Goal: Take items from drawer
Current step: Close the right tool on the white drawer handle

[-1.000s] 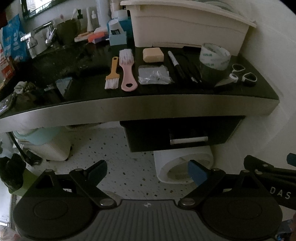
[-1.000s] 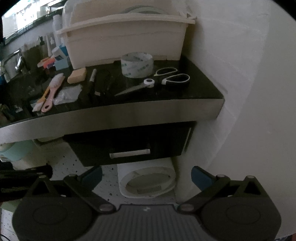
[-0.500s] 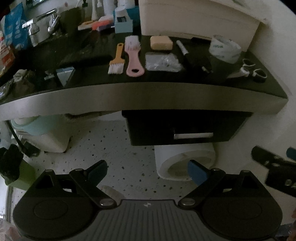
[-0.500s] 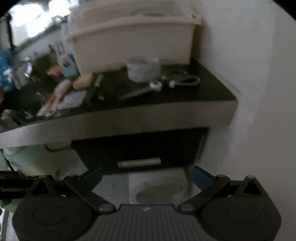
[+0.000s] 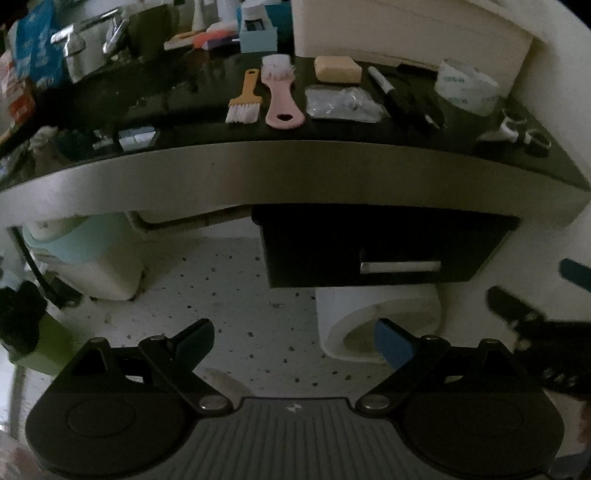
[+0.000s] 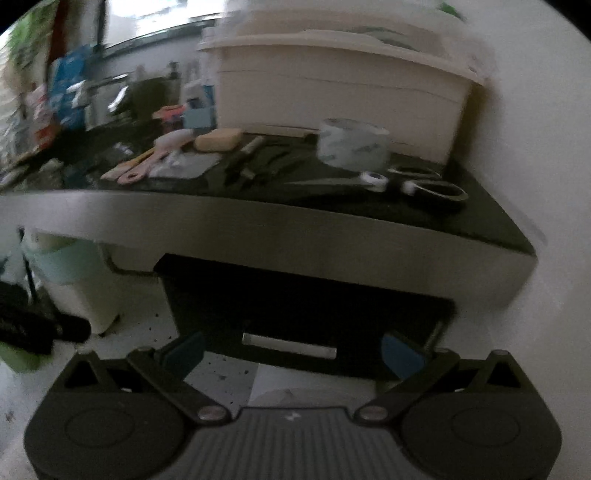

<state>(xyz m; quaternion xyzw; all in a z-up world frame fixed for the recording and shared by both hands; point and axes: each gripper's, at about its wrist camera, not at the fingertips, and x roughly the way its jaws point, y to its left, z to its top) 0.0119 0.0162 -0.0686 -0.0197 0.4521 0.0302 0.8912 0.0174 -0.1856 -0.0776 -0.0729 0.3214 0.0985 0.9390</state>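
Observation:
A black drawer (image 5: 384,247) with a silver bar handle (image 5: 400,266) hangs shut under the dark counter (image 5: 295,173). It also shows in the right wrist view (image 6: 306,314), with its handle (image 6: 289,345) just beyond my fingertips. My left gripper (image 5: 294,341) is open and empty, low over the floor, well short of the drawer. My right gripper (image 6: 291,350) is open and empty, level with the drawer front. Its dark body shows at the right edge of the left wrist view (image 5: 535,332).
On the counter lie a yellow brush (image 5: 245,98), a pink brush (image 5: 280,92), a sponge (image 5: 338,69), a plastic bag (image 5: 343,104), a marker (image 5: 382,82), a tape roll (image 5: 466,86) and scissors (image 5: 517,133). A cream bin (image 5: 406,33) stands behind them. A white round bin (image 5: 380,321) sits below the drawer.
Both grippers have moved toward the counter and drawer. The right view has swung and dropped, so the drawer handle now sits between its fingertips. Both grippers stay open.

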